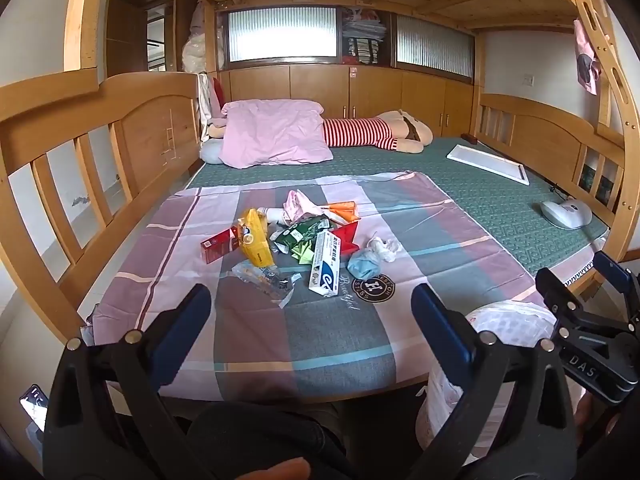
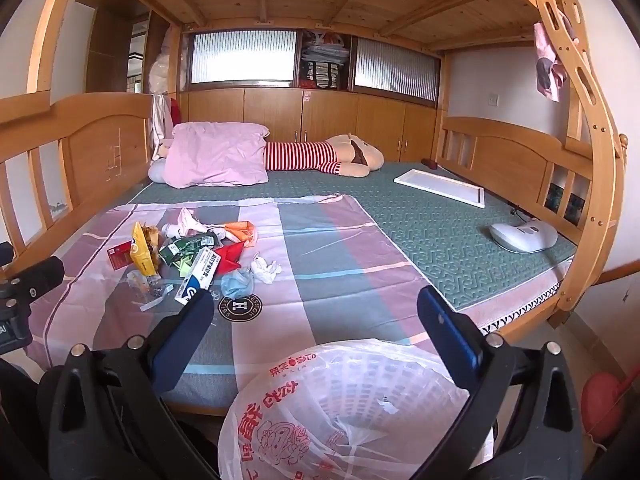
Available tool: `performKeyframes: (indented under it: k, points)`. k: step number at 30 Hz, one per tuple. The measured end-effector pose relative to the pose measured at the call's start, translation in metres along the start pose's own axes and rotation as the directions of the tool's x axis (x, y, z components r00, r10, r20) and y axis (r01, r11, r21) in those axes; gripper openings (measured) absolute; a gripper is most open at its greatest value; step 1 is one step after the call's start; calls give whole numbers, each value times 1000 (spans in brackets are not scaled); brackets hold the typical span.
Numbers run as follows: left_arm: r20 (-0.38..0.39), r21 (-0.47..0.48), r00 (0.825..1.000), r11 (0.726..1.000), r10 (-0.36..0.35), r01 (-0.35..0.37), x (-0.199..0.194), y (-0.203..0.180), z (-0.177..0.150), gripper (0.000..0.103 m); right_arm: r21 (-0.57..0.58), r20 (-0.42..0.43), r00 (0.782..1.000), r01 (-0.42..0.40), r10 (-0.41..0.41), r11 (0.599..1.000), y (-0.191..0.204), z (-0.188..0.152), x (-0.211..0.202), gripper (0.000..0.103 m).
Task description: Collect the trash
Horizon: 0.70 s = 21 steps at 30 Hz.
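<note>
Trash sits in a loose heap point(image 1: 296, 244) on the striped sheet point(image 1: 420, 240) of the bunk bed, and from your left gripper point(image 1: 310, 320) it lies ahead at about twelve o'clock, well beyond the blue fingertips point(image 1: 188, 312), with bare sheet between. You hold those jaws spread wide with nothing between them. In the heap you can pick out a yellow packet point(image 1: 256, 242) at its ten o'clock side, a red box point(image 1: 218, 244) just left of that, a white toothpaste box point(image 1: 325, 264) at the near edge, a blue wad point(image 1: 363, 264) and a crumpled white tissue point(image 1: 384, 248) at its three o'clock side, and a clear wrapper point(image 1: 264, 280) nearest the left jaw. From your right gripper point(image 2: 314, 330) the same heap point(image 2: 192, 256) lies up at about ten o'clock, outside the jaws; the lower end of the toothpaste box point(image 2: 196, 274) shows just above the tip of the left-hand finger point(image 2: 188, 324). Those jaws are also wide apart and grip nothing. Directly below them, at six o'clock, stands a white basket lined with a printed plastic bag point(image 2: 344, 412), off the bed's near edge; in the left view it appears at four o'clock point(image 1: 508, 320). Farther back on the green mattress point(image 2: 440, 232) lie a pink pillow point(image 2: 216, 156) and a striped plush toy point(image 2: 320, 156).
</note>
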<state>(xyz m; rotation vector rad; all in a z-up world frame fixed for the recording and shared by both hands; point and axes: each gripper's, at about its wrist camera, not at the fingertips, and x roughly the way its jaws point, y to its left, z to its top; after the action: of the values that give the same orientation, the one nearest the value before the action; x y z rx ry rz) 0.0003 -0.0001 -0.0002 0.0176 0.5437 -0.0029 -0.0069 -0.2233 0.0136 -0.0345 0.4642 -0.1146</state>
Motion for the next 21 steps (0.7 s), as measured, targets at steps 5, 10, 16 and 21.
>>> performKeyframes:
  k: [5, 10, 16, 21]
  points:
    - [-4, 6, 1000, 1000, -2, 2, 0, 0, 0, 100, 10, -8, 1000, -9, 9, 1000, 0, -1, -1, 100]
    - [-10, 15, 1000, 1000, -5, 5, 0, 6, -1, 100, 20, -14, 1000, -3, 4, 1000, -5, 0, 2, 100]
    - [-20, 14, 1000, 1000, 8, -7, 6, 4, -5, 100, 50, -30, 1000, -1, 3, 999, -11, -2, 6, 100]
    - [-21, 12, 1000, 1000, 10, -10, 7, 6, -7, 100, 74, -32, 999, -8, 10, 997, -14, -3, 6, 100]
